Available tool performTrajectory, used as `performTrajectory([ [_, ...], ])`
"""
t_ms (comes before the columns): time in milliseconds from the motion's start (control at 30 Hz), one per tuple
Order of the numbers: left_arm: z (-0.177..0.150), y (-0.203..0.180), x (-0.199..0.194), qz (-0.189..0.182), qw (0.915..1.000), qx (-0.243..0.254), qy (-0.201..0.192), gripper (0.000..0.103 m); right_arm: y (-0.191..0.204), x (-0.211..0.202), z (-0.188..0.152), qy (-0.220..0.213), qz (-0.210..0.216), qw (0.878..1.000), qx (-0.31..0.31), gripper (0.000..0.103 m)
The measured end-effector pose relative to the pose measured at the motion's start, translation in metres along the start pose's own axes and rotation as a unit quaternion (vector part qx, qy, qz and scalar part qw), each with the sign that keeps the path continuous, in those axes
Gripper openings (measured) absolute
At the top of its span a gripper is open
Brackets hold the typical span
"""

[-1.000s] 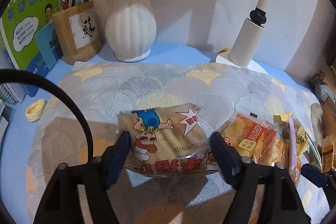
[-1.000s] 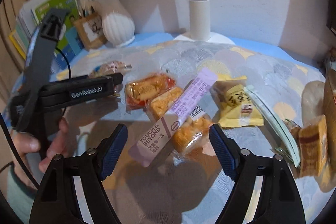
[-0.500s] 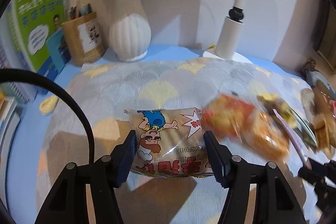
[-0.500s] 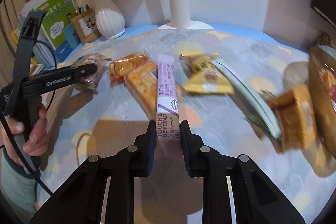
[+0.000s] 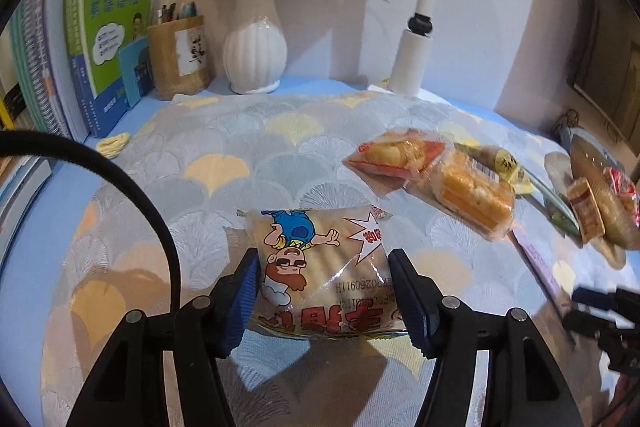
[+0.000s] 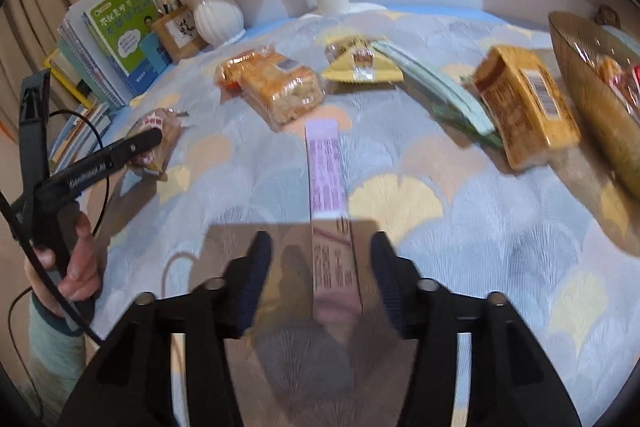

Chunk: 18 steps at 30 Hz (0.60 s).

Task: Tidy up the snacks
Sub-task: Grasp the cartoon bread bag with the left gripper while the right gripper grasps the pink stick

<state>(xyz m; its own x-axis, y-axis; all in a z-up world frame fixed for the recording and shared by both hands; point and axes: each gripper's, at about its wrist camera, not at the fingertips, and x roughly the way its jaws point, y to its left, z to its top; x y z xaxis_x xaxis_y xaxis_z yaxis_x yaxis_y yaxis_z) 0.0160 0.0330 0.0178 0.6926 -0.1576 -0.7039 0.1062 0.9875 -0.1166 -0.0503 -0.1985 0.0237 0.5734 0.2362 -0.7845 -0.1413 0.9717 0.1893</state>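
My left gripper (image 5: 322, 291) is shut on a cartoon-printed biscuit packet (image 5: 320, 267) and holds it over the patterned cloth (image 5: 240, 147). In the right wrist view the same gripper (image 6: 154, 141) shows with the packet (image 6: 158, 125) at the left. My right gripper (image 6: 320, 267) has its jaws apart around the near end of a long purple snack stick (image 6: 326, 171), which lies on the cloth; the pads do not touch it. Orange snack packets (image 6: 276, 83), a yellow packet (image 6: 360, 67), a green packet (image 6: 444, 95) and a brown cake packet (image 6: 524, 103) lie beyond.
A glass bowl (image 6: 588, 67) with snacks stands at the far right. A white vase (image 5: 254, 55), a pen holder (image 5: 180, 55), books (image 5: 112, 35) and a white lamp base (image 5: 412, 67) line the back. A person's hand (image 6: 76, 267) holds the left gripper.
My left gripper closed on the biscuit packet and pulled back with it. My right gripper shut on the purple stick, turned it lengthwise, and now its jaws have spread apart again.
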Motion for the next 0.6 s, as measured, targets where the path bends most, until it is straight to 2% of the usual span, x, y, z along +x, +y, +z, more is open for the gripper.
performTrajectory([
  [133,0.000,0.002,0.000,0.001,1.0000,-0.001,-0.002,0.062,0.008,0.014,0.002,-0.009,-0.025,0.999,-0.026,0.053],
  [267,0.001,0.007,0.001,-0.002,0.9999,-0.012,-0.001,0.062,0.016,0.016,-0.001,-0.015,-0.075,0.996,-0.051,0.038],
  [333,0.000,0.007,0.001,-0.001,0.9999,-0.013,-0.001,0.062,0.017,0.016,-0.002,-0.015,-0.067,0.996,-0.058,0.030],
  [467,0.000,0.004,0.000,0.004,1.0000,-0.006,-0.003,0.062,0.019,0.016,-0.003,-0.017,-0.063,0.996,-0.068,0.022],
  [600,0.000,0.005,0.001,0.007,0.9999,-0.008,-0.002,0.064,0.028,0.016,-0.007,-0.019,-0.062,0.994,-0.088,0.021],
])
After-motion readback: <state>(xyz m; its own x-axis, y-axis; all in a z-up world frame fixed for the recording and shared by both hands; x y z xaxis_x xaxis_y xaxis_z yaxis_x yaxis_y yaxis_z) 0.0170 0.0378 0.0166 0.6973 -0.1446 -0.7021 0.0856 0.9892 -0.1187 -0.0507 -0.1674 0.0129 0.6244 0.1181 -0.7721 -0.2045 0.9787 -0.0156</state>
